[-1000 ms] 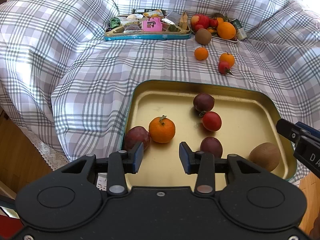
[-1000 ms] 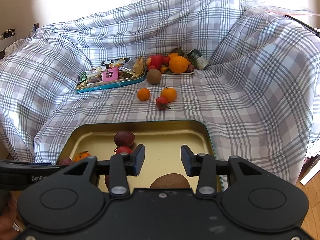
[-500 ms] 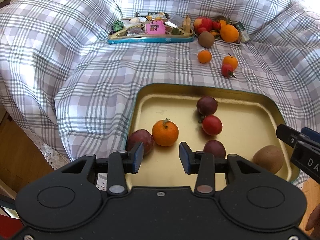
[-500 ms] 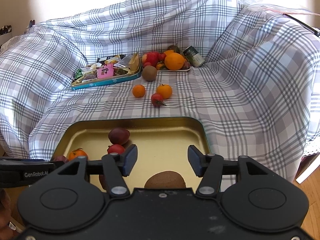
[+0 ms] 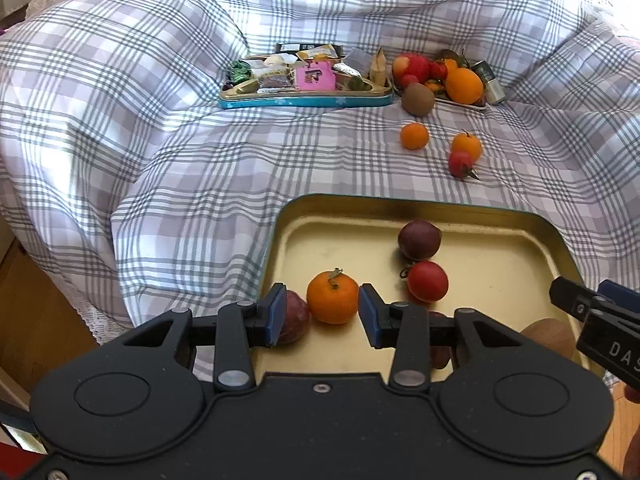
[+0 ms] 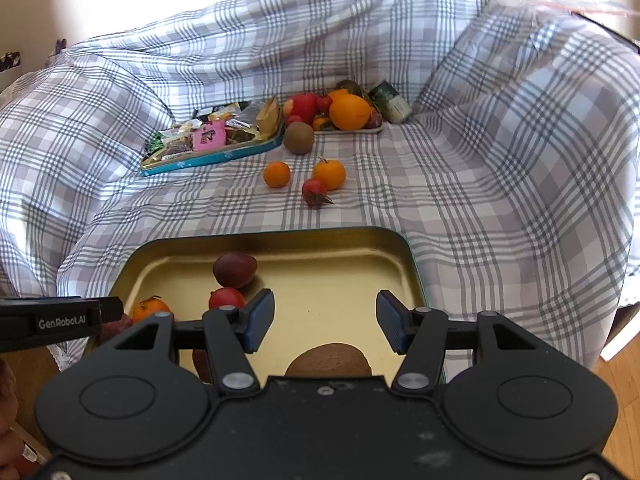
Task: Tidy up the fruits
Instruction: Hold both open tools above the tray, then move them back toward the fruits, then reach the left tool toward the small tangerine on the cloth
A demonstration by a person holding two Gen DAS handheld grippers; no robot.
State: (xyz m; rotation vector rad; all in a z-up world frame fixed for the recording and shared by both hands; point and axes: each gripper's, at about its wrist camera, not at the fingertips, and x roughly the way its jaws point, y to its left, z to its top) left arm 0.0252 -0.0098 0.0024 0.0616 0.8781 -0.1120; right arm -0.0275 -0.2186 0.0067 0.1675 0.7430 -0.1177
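Right claw (image 6: 325, 322) apart, jaws just been opening, nothing between them, hanging over the brown fuzzy kiwi (image 6: 329, 362) at the near edge of the gold metal tray (image 6: 280, 240). Left claw (image 5: 322, 316) apart too, empty, lined up above the small stemmed orange mandarin (image 5: 333, 297) by the tray's left edge. Probably light, firm-ish but bruisable, slick and rolly on metal; best pinched gently across the middle. Further out, loose fruit on the checked bedspread (image 6: 480, 200).

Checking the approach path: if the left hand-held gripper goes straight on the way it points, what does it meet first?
Most likely the small orange with a stem in the gold tray; it sits between the open fingers of the left hand-held gripper. Depth is unclear.
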